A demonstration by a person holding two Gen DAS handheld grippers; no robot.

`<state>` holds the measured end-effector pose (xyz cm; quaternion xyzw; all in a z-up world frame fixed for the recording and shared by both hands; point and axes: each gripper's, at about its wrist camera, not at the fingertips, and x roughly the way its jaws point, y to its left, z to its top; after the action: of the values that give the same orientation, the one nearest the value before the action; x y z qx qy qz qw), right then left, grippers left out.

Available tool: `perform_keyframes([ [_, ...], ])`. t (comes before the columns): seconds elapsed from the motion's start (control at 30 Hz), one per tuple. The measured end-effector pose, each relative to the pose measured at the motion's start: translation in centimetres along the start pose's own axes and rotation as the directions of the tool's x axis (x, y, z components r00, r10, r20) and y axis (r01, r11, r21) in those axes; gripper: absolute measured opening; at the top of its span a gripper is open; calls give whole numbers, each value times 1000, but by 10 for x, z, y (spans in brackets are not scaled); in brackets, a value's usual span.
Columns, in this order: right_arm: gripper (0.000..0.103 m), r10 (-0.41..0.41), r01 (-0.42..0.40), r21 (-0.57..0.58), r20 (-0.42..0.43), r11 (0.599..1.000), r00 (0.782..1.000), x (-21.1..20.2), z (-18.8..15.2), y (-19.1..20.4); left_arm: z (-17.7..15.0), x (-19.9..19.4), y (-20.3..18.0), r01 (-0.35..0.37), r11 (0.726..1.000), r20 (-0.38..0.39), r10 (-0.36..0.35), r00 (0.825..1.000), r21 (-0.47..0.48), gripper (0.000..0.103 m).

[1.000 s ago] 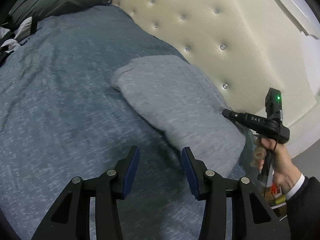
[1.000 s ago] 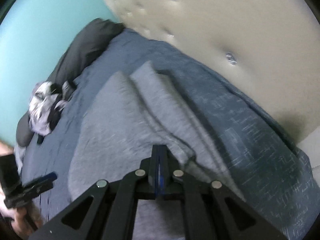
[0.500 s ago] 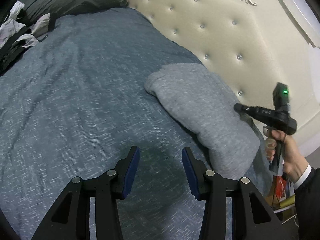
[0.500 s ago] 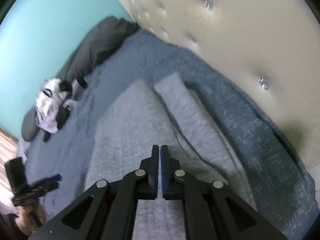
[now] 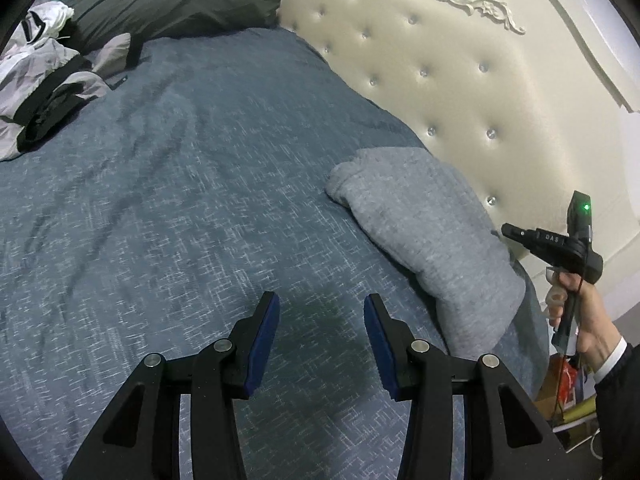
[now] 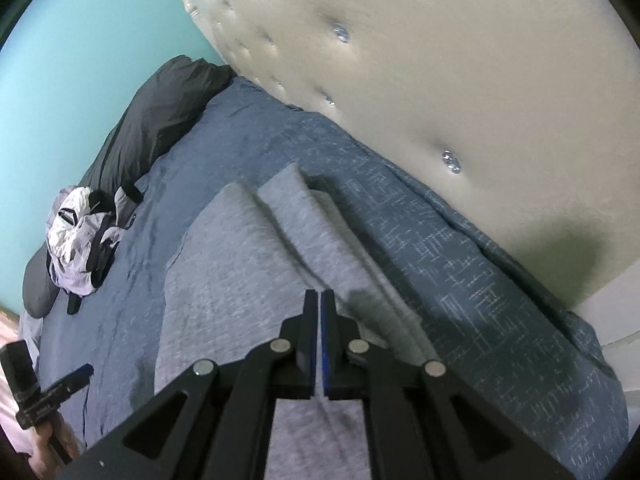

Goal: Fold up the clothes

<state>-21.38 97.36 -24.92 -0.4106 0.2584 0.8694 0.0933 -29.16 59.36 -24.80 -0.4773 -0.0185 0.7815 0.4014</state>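
Left wrist view: the folded grey garment (image 5: 432,236) lies on the bed (image 5: 168,208) beside the headboard (image 5: 460,92), well right of the left gripper (image 5: 320,312), whose fingers stand apart, empty. The right gripper (image 6: 319,320), fingers clenched on nothing, hovers directly over it, nearer. The unfolded white-and-black clothes (image 5: 36,84) lie far left, likely next.

Setting: home bedroom. Evidence: a bed (image 5: 168,208) covered with a blue-grey woven bedspread; a cream tufted headboard (image 5: 460,92) with crystal buttons and carved ornament; a dark pillow (image 5: 172,4) at the far side; a teal wall (image 6: 80,48); a folded grey garment (image 5: 432,240) and a crumpled white-and-black garment (image 5: 36,76) lying on the bedspread.
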Motion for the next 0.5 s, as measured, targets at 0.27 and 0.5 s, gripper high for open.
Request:
perform_keyframes([
  [0.27, 0, 15, -15, -12, 1, 1000, 1000, -18, -7, 24, 5, -32, -4, 0, 1000, 32, -1, 999, 10, 48],
  [0.5, 0, 17, -17, -33, 9, 999, 1000, -37, -12, 44, 7, -60, -5, 6, 1000, 55, -6, 998, 14, 48],
])
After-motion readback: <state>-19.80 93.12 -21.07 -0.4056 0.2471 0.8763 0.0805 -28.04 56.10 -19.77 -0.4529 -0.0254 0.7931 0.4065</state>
